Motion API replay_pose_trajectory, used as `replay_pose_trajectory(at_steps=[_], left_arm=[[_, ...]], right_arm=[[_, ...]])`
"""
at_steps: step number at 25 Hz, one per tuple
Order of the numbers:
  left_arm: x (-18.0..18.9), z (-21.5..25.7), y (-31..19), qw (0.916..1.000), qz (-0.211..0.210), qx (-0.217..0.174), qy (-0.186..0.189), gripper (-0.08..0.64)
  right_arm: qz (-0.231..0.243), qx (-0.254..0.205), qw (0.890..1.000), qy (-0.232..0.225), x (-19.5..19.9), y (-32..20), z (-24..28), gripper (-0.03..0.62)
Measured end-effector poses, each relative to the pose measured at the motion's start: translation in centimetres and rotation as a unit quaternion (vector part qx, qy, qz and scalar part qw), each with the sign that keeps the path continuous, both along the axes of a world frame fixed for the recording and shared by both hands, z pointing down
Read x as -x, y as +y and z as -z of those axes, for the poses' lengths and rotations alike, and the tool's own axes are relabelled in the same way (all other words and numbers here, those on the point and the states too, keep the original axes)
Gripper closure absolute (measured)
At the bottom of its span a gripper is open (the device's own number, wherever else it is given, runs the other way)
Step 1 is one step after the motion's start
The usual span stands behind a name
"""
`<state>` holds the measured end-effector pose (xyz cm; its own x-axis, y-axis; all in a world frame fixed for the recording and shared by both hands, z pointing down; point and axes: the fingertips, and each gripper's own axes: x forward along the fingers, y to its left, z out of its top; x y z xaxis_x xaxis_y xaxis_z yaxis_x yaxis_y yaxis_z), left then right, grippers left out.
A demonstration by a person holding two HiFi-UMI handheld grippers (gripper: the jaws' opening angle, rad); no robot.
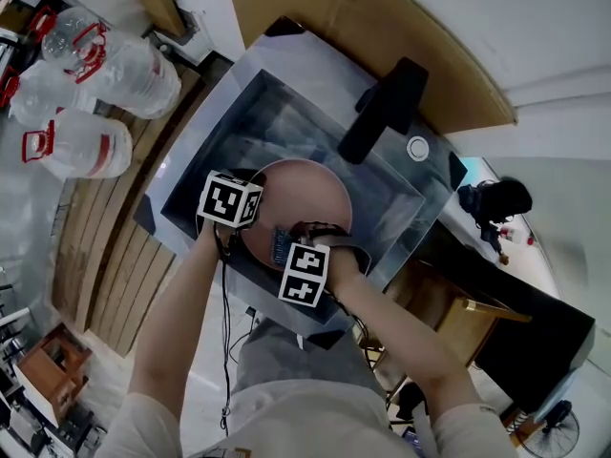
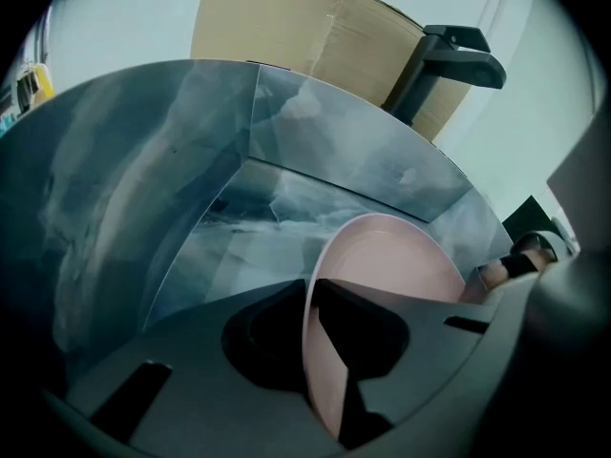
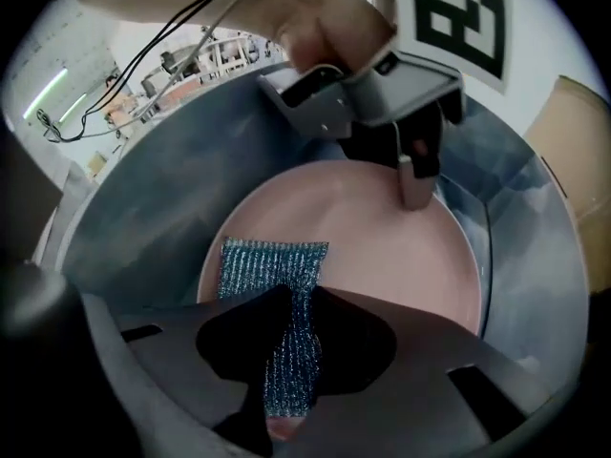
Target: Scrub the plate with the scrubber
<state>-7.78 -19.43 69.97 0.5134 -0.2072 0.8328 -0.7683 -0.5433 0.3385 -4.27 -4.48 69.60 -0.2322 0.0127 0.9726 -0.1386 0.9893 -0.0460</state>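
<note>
A pink plate (image 1: 307,195) stands tilted in the steel sink (image 1: 250,113). My left gripper (image 1: 252,216) is shut on the plate's left rim; in the left gripper view the plate (image 2: 406,256) runs edge-on between the jaws of the left gripper (image 2: 320,356). My right gripper (image 1: 286,251) is shut on a blue mesh scrubber (image 1: 280,244). In the right gripper view the scrubber (image 3: 274,267) lies flat against the lower left of the plate (image 3: 382,256), pinched in the right gripper (image 3: 289,361). The left gripper's fingertip (image 3: 417,181) touches the plate's far rim.
A black faucet (image 1: 384,109) reaches over the sink's back right corner. Cardboard (image 1: 382,17) lines the wall behind. Several large water bottles (image 1: 95,98) lie on the floor at the left. The sink walls (image 2: 143,189) close in around the plate.
</note>
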Motion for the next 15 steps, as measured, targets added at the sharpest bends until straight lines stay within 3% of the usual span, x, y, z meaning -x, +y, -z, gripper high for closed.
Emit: replay_pose_trajectory(at_steps=[6, 12, 15], left_arm=[[0.0, 0.0, -0.1, 1.0, -0.004, -0.002, -0.006, 0.502], [0.2, 0.1, -0.1, 1.0, 0.0, 0.002, -0.004, 0.502], [0.5, 0.4, -0.3, 0.9999, 0.009, 0.004, -0.009, 0.502]], right_arm=[[-0.002, -0.031, 0.996, -0.087, 4.5, -2.9, 0.1, 0.483], [0.018, -0.051, 0.997, -0.056, 3.2, -7.8, -0.1, 0.483], [-0.002, -0.078, 0.996, -0.044, 1.4, -10.7, -0.1, 0.483]])
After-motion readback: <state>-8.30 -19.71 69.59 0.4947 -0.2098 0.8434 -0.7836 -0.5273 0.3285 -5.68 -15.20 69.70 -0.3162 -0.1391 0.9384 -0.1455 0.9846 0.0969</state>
